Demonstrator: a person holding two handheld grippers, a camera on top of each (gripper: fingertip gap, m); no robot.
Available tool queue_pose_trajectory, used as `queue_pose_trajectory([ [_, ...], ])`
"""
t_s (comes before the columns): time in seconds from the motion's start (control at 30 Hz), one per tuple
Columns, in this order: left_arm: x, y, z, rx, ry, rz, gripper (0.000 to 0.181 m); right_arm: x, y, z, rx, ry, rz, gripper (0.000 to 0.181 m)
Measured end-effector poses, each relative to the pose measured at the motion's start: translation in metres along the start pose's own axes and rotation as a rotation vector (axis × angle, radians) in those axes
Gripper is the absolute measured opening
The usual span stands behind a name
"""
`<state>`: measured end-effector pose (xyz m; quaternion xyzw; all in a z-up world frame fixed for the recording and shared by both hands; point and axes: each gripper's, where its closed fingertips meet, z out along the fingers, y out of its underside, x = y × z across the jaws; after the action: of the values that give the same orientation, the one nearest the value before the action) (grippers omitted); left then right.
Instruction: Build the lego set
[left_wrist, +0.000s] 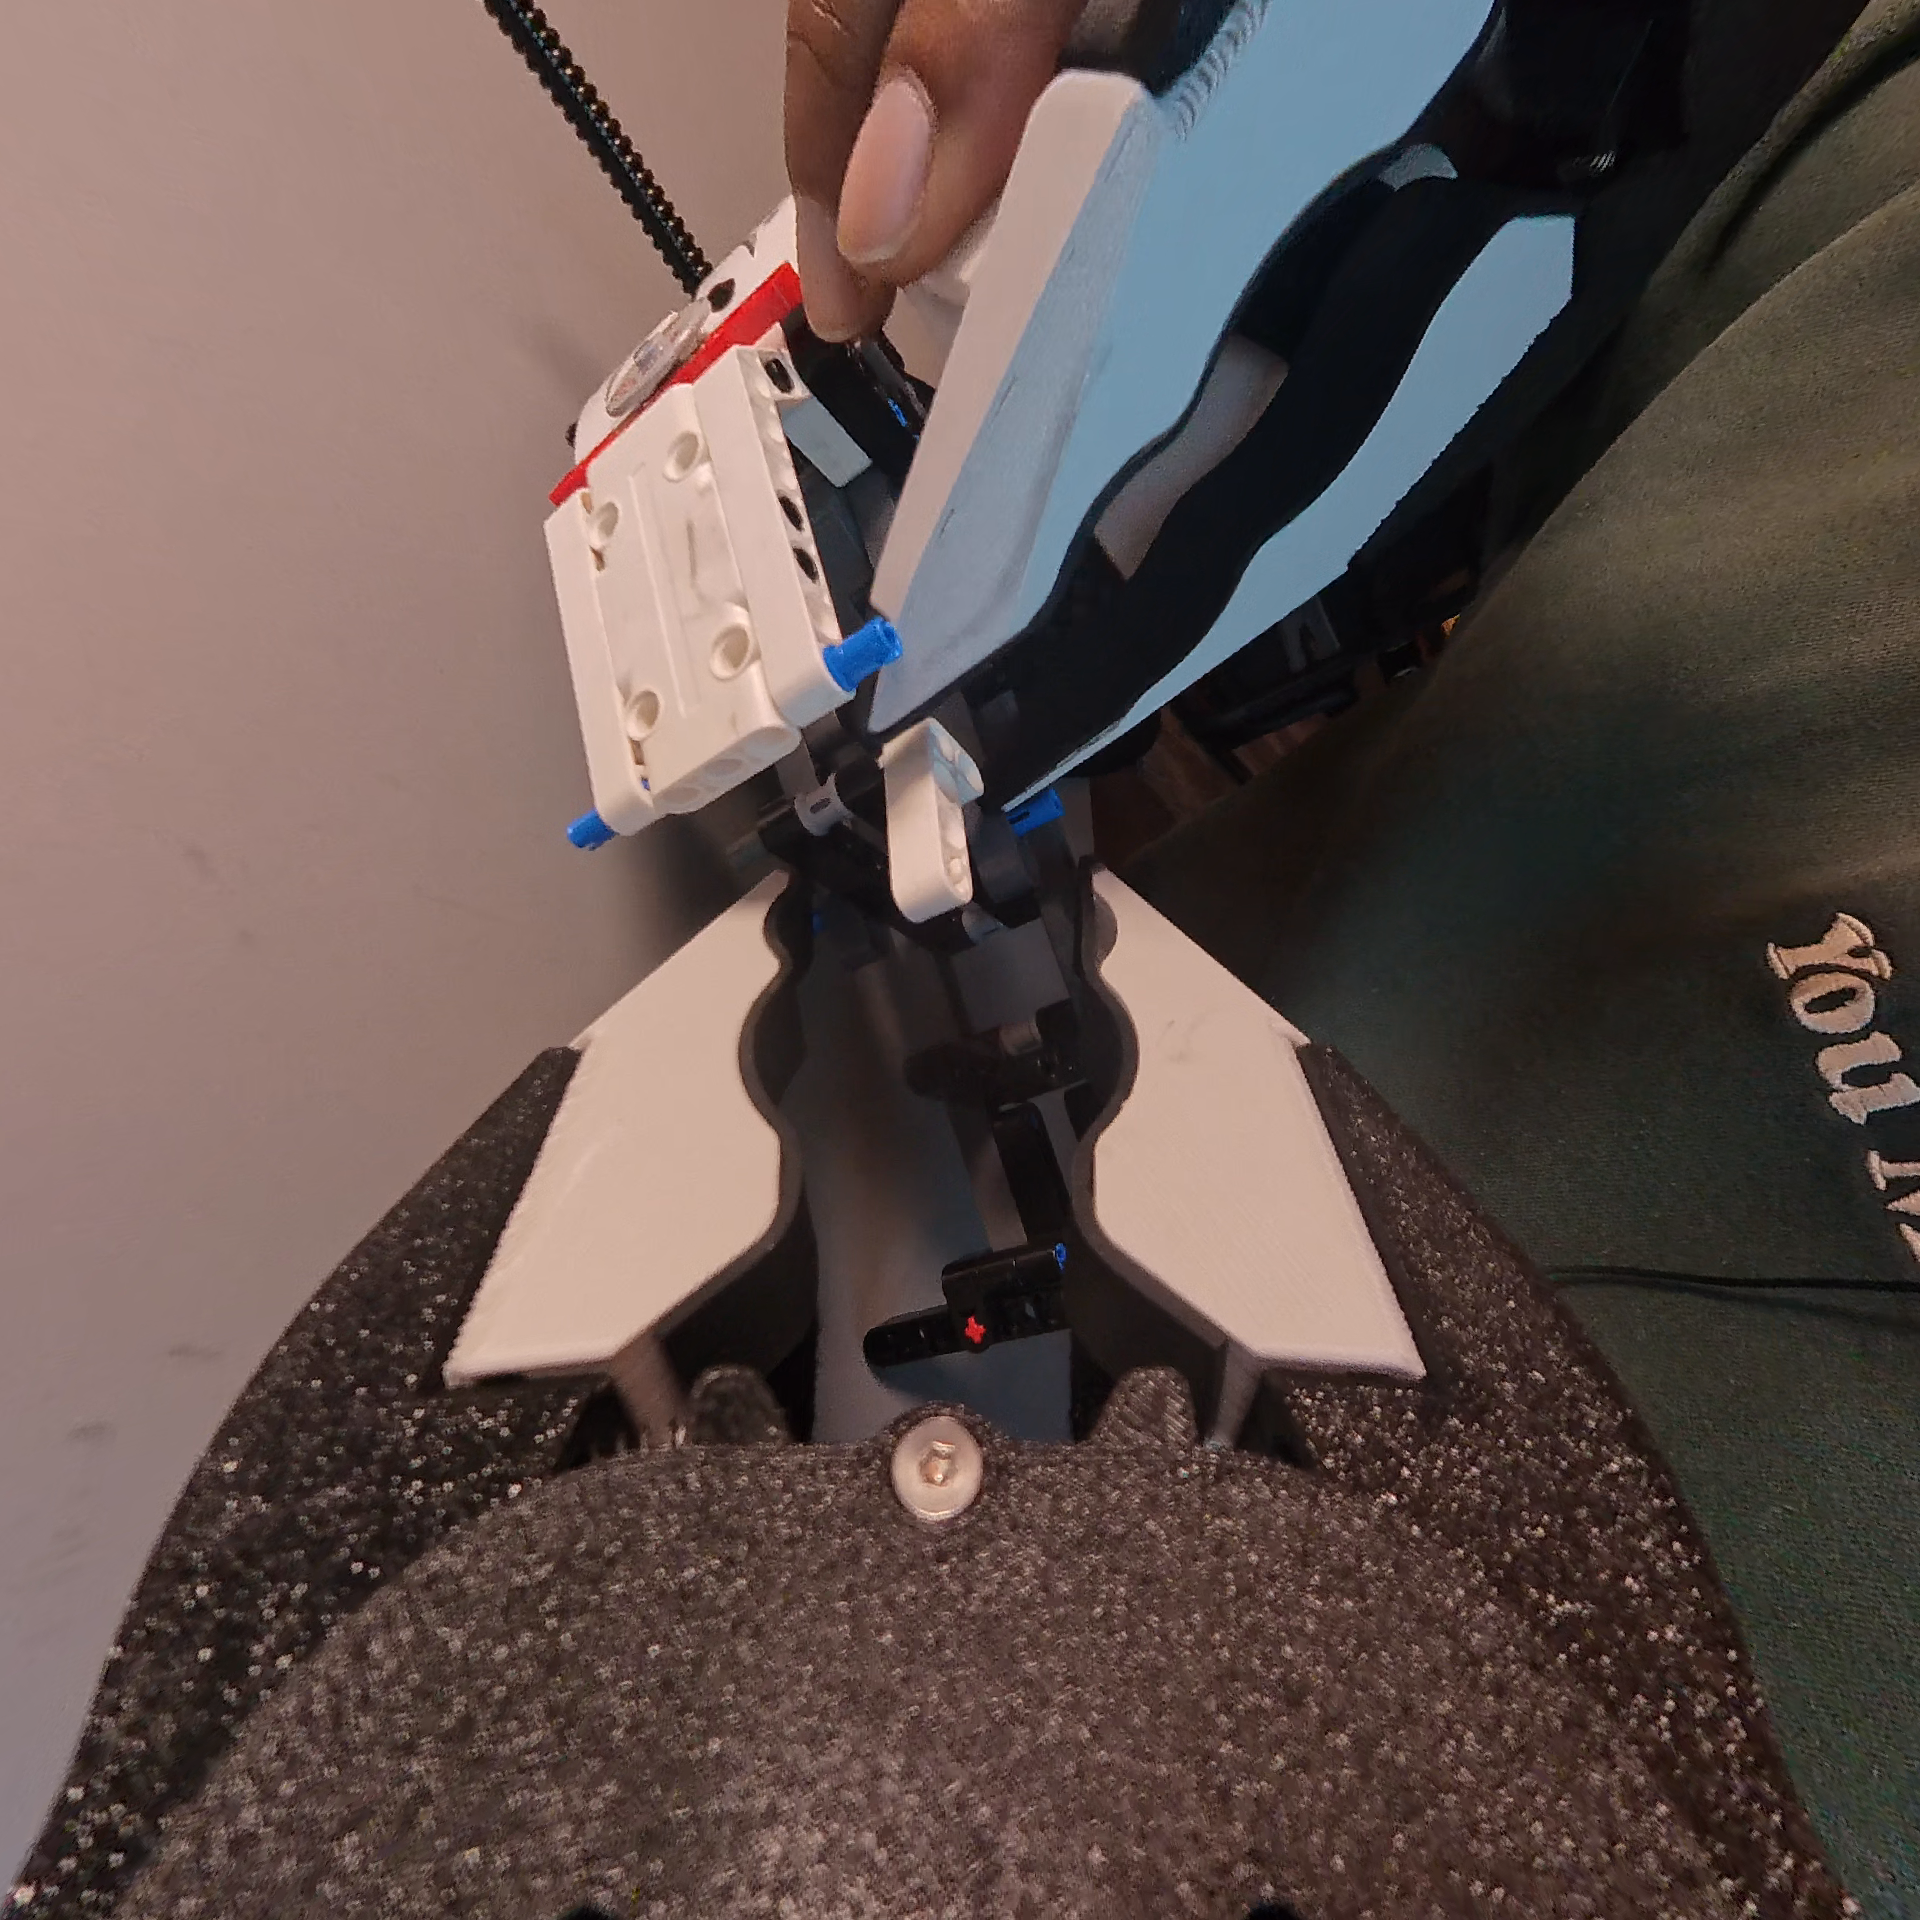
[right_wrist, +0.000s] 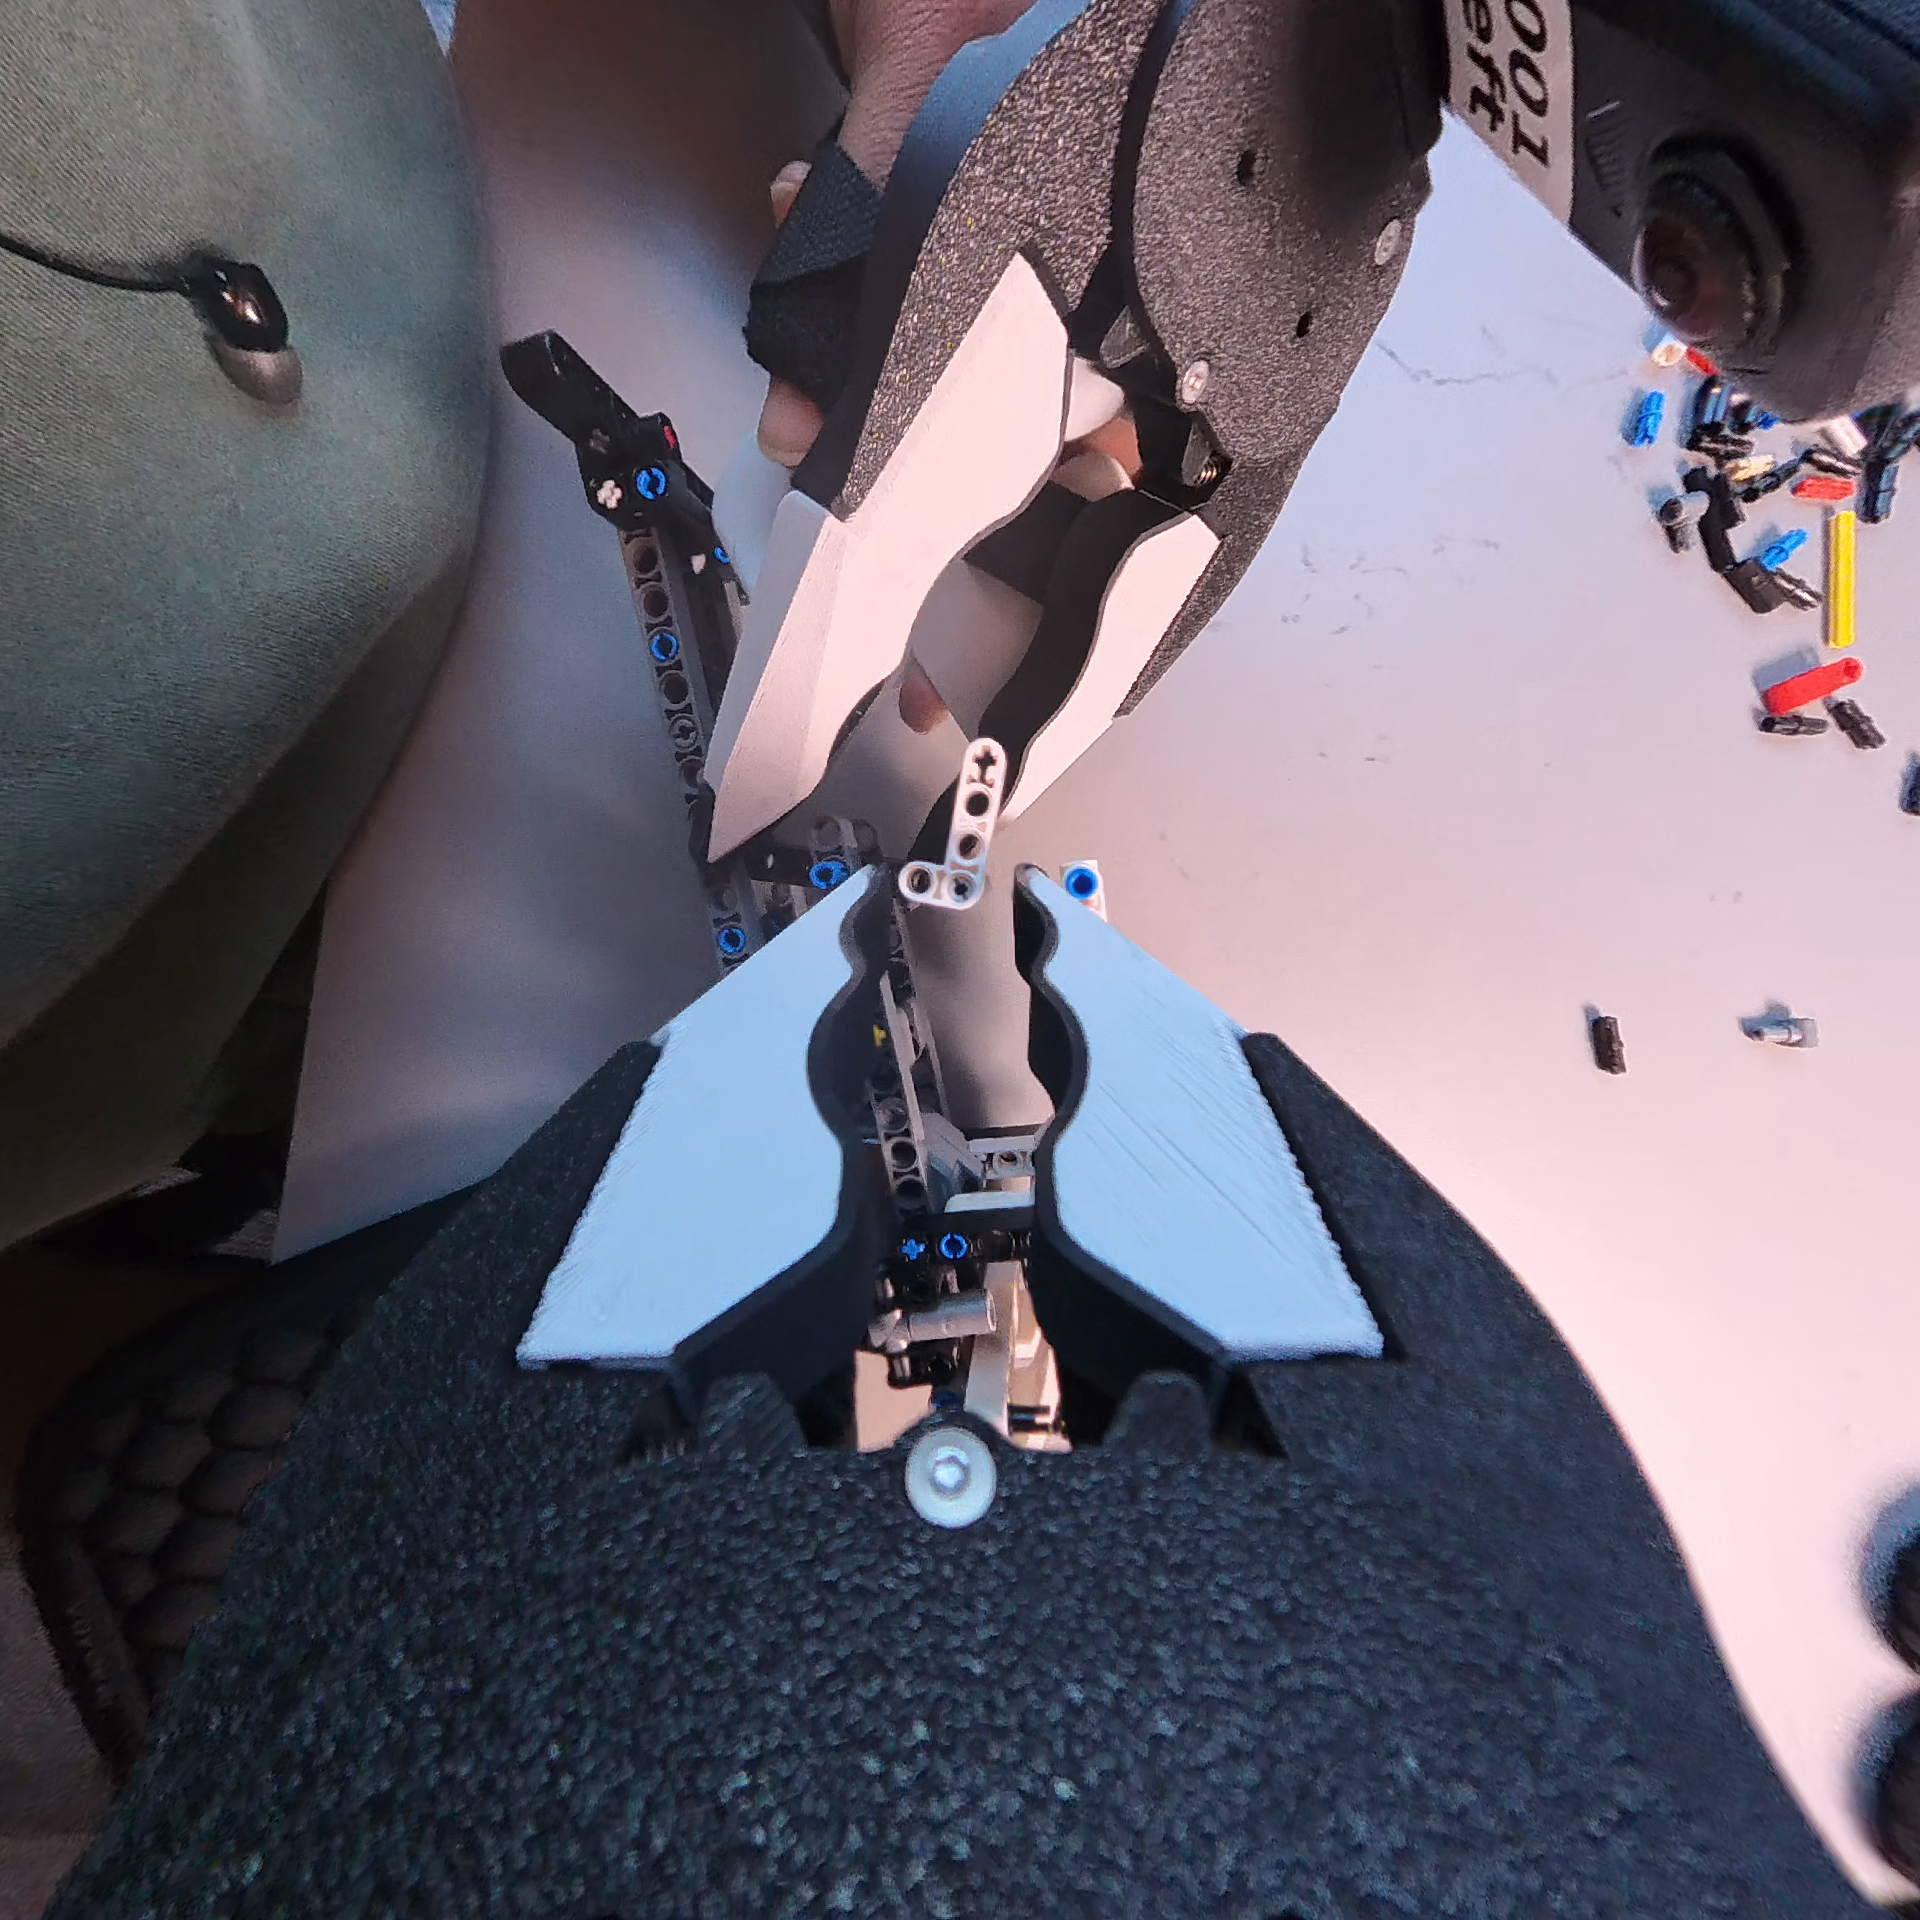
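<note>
The lego model (left_wrist: 686, 603) is a frame of black and grey beams with a white panel, a red strip and blue pins, held up in the air. My left gripper (left_wrist: 935, 883) is shut on its dark lower frame. My right gripper (left_wrist: 951, 764) comes in from the upper right, shut on a white L-shaped beam (left_wrist: 930, 831) that rests against the frame. In the right wrist view the L-shaped beam (right_wrist: 974, 821) stands at my right gripper's (right_wrist: 951, 881) tips. The left gripper (right_wrist: 868, 821) is above it, and the model's long grey beam (right_wrist: 665, 644) runs up to the left.
A thumb (left_wrist: 883, 177) presses on the model's top. The person's green sweater (left_wrist: 1558, 935) is close on the right, a plain wall (left_wrist: 260, 727) on the left. Loose lego parts (right_wrist: 1787, 540), among them a yellow axle (right_wrist: 1839, 577) and a red piece (right_wrist: 1813, 681), lie on the white table (right_wrist: 1403, 935). From either gripper's tips it is about 25 cm to the red piece (right_wrist: 1813, 681).
</note>
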<state>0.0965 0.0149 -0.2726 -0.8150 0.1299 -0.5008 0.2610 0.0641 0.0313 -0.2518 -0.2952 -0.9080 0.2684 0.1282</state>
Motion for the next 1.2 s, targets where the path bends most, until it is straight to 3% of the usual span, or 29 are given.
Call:
queue_pose_trajectory([
  [0.17, 0.002, 0.002, -0.001, -0.018, 0.012, 0.010, 0.051, 0.001, 0.000, -0.013, 0.051, 0.006, 0.028, 0.022],
  [0.67, 0.008, 0.004, -0.009, -0.040, 0.079, 0.027, 0.043, -0.009, -0.009, -0.004, 0.122, -0.002, -0.028, 0.017],
  [0.93, -0.001, 0.002, -0.019, -0.043, 0.055, 0.021, 0.041, 0.006, -0.010, -0.042, 0.311, 0.056, 0.115, 0.022],
  [1.03, -0.008, 0.000, -0.028, -0.040, 0.018, 0.020, 0.054, 0.020, -0.002, -0.056, 0.374, 0.137, 0.174, 0.022],
  [1.2, -0.015, -0.014, -0.072, 0.065, -0.077, 0.091, 0.064, 0.060, 0.019, -0.087, 0.512, 0.334, 0.316, 0.020],
])
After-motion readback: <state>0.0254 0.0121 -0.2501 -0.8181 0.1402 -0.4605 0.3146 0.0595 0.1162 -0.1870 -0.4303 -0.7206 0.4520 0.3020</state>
